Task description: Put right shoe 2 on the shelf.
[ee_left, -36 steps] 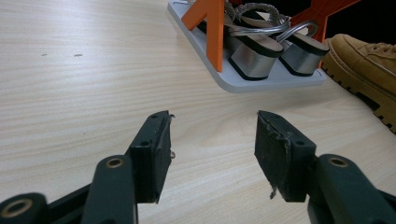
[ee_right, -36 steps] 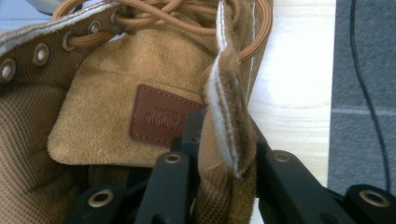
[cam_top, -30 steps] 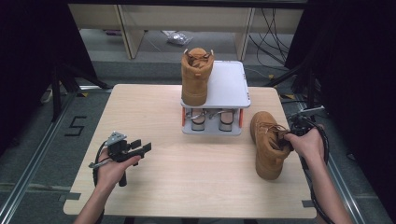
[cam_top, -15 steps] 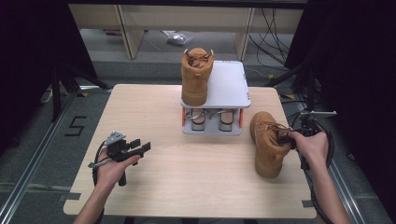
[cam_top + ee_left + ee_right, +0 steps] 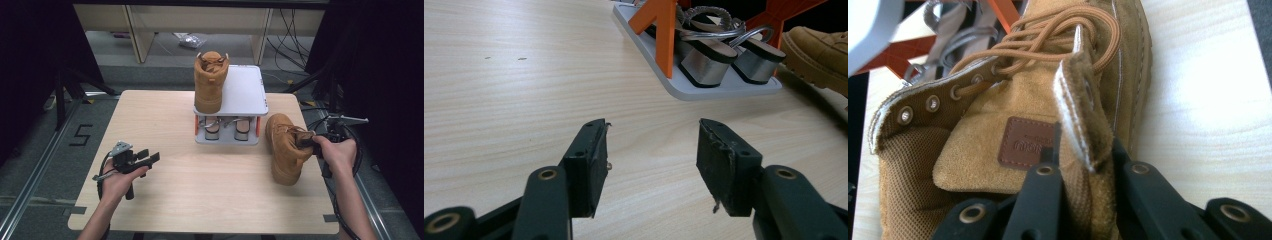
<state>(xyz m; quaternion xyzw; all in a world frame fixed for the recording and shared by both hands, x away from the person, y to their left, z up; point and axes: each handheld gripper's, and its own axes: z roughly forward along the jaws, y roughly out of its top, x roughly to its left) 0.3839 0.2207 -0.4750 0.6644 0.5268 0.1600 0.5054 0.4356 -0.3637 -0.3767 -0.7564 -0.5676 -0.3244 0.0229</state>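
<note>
Two tan boots, one two-tier shoe rack, two hand-held grippers.
Right gripper [image 5: 1083, 165], jaws just closing, clamps the table boot's [image 5: 286, 147] collar; second boot [image 5: 210, 80] tops rack [image 5: 245, 92]; left gripper [image 5: 651, 160] gapes empty.

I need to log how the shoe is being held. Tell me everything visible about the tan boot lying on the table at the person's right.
The tan suede lace-up boot lies on the light wooden table, right of the grey two-tier shoe rack, toe toward the person. It has tan laces, metal eyelets, a mesh lining and a brown tongue patch. The right tool has just been closing and clamps one collar flap, one jaw inside, one outside.
</note>
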